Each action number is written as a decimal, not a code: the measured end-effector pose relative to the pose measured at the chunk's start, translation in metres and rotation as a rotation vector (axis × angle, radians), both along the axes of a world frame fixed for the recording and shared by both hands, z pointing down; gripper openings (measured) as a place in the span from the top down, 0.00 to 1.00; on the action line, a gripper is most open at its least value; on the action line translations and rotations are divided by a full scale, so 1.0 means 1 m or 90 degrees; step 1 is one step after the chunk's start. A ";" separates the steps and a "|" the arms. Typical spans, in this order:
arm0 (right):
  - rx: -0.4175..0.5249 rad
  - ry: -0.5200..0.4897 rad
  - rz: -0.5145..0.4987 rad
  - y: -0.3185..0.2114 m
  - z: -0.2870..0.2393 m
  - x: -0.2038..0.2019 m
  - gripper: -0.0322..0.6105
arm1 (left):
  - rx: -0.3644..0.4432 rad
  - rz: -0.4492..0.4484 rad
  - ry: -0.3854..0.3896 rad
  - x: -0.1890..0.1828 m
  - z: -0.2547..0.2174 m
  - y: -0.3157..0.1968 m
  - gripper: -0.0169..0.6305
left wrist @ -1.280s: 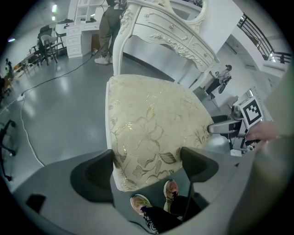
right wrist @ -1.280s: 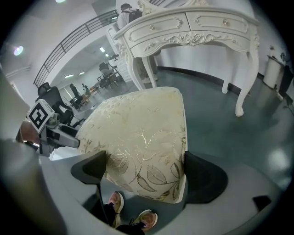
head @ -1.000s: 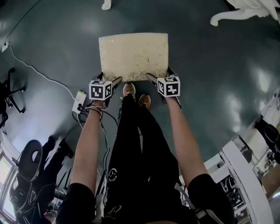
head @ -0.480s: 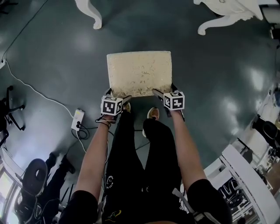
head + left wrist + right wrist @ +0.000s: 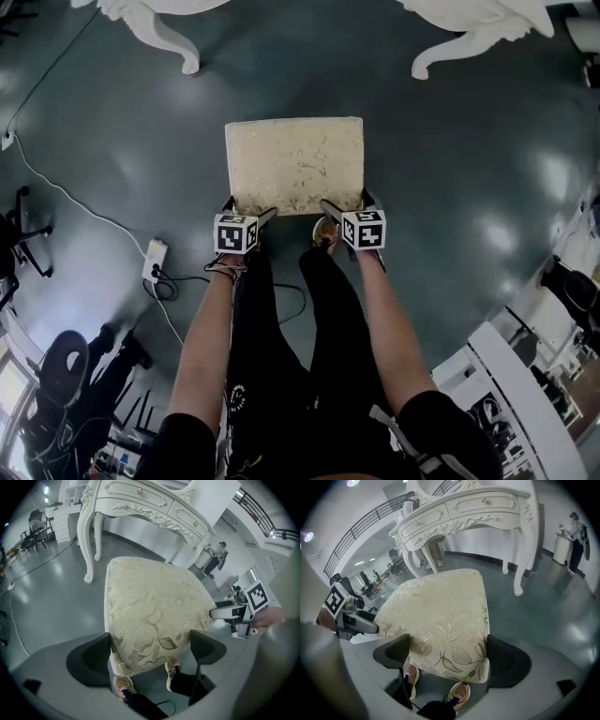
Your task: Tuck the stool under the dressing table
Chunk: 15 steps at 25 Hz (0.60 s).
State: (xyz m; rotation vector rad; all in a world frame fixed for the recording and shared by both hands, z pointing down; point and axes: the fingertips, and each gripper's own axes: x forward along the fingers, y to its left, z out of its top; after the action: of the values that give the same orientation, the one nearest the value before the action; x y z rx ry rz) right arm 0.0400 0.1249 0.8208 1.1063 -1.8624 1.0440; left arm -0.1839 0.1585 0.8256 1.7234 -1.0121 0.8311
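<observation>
Stool (image 5: 294,164), near corners clamped in left gripper (image 5: 250,208) and right gripper (image 5: 345,202), its legs hidden, dressing table (image 5: 473,17) mostly cropped

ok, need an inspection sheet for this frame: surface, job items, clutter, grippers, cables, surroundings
Surface: glossy dark grey floor, bare around the stool.
Job's things: stool with cream cushion stands short of the dressing table, not yet under it.
Clutter: nothing seen between stool and table.
Grippers: left gripper and right gripper each clamp a near corner of the cushion, fingers spread wide.
Cables: white cable runs to a power strip on the floor at the person's left; black lead coils beside it.
Surroundings: office chair, white desks, a bystander far off.
</observation>
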 end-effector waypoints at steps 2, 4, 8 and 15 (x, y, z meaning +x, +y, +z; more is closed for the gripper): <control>0.000 -0.001 -0.003 -0.007 0.001 0.020 0.11 | -0.004 -0.004 -0.004 0.019 0.002 -0.007 0.17; -0.006 0.000 -0.007 -0.013 0.003 0.039 0.11 | -0.013 -0.007 -0.008 0.039 0.005 -0.012 0.17; -0.007 0.007 -0.007 -0.024 0.000 0.061 0.11 | -0.008 -0.012 -0.006 0.061 0.003 -0.022 0.17; -0.009 0.014 0.008 -0.040 0.000 0.073 0.11 | -0.004 -0.014 -0.007 0.072 0.003 -0.039 0.17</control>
State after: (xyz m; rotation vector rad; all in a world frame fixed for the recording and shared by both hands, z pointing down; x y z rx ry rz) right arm 0.1133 0.0846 0.8210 1.1194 -1.8305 1.0465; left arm -0.1121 0.1194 0.8284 1.7017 -1.0330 0.8295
